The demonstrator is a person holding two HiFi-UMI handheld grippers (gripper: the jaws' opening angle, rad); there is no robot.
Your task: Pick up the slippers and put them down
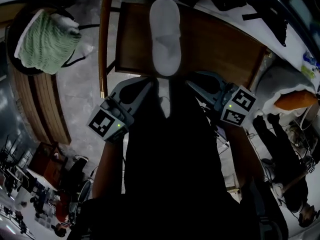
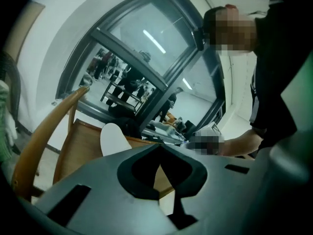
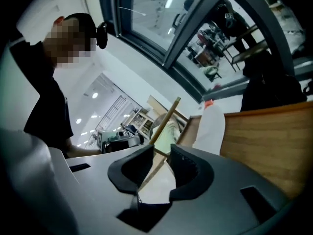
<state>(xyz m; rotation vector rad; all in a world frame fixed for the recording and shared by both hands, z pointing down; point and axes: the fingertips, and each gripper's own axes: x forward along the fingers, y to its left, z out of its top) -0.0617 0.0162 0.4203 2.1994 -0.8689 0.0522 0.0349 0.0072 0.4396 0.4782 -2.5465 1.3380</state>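
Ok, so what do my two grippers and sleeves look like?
Both the left gripper and right gripper are grey with black padded fingers. Each carries a white cube with black square markers and a green light. You wear a black short-sleeved top.

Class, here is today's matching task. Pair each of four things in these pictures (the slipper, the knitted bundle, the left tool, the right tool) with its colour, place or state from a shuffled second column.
Column one
1. slipper
2. knitted bundle
3. left tool
4. right tool

Column two
A. jaws slightly apart, nothing gripped
B. white, lying on the wooden seat
C. jaws together, nothing gripped
D. green, at the left of the head view

Right pairs: 1-B, 2-D, 3-C, 4-A
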